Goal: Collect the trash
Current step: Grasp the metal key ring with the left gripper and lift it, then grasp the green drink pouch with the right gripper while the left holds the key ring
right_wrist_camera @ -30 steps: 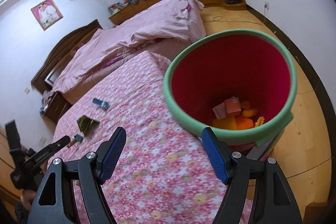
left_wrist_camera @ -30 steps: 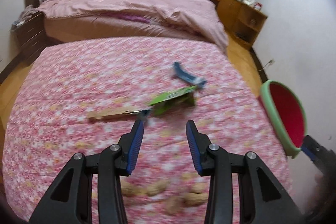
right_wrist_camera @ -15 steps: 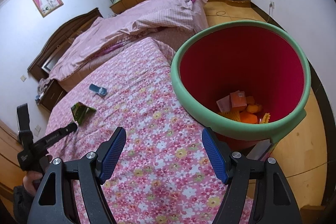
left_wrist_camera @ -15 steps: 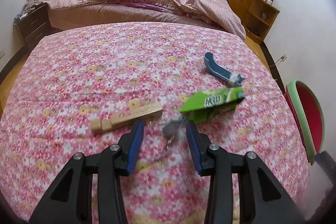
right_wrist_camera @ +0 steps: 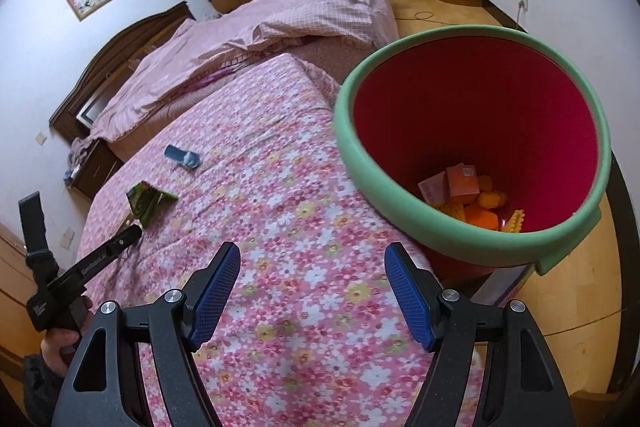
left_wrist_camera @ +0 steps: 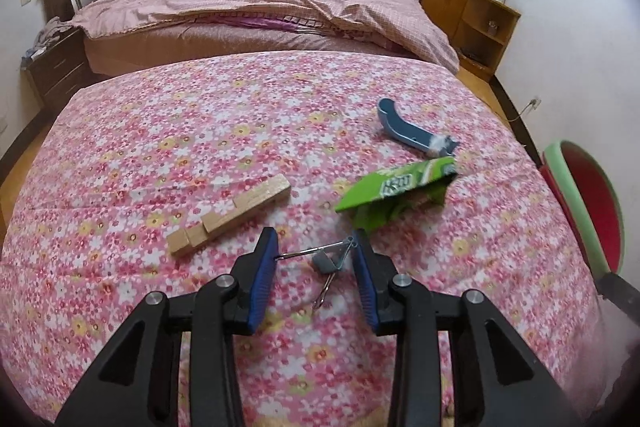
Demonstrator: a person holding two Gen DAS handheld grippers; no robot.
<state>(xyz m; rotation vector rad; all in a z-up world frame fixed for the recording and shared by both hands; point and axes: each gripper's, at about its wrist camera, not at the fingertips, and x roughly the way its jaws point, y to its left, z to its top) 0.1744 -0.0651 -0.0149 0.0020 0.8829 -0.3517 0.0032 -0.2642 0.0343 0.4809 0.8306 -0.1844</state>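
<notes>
On the pink floral tablecloth [left_wrist_camera: 160, 131] lie a grey binder clip [left_wrist_camera: 326, 259] with wire handles, a green wrapper [left_wrist_camera: 396, 187], a wooden block [left_wrist_camera: 228, 215] and a blue curved piece [left_wrist_camera: 408, 129]. My left gripper [left_wrist_camera: 314, 247] is open with the binder clip between its fingers, one wire handle touching the left pad. The red bin with a green rim [right_wrist_camera: 472, 147] stands at the table's right edge and holds orange trash. My right gripper [right_wrist_camera: 312, 267] is open and empty above the cloth beside the bin. The left gripper [right_wrist_camera: 132, 233] also shows in the right wrist view.
A bed with a pink quilt [left_wrist_camera: 260, 3] stands behind the table. Wooden cabinets and shelves [left_wrist_camera: 472, 7] line the far wall. The bin rim [left_wrist_camera: 580, 211] shows at the right edge of the left wrist view. Wooden floor [right_wrist_camera: 440, 11] lies beyond the bin.
My left gripper has moved forward over the cloth until the binder clip lies between its fingers. My right gripper has shifted a little; the bin now sits further right in its view.
</notes>
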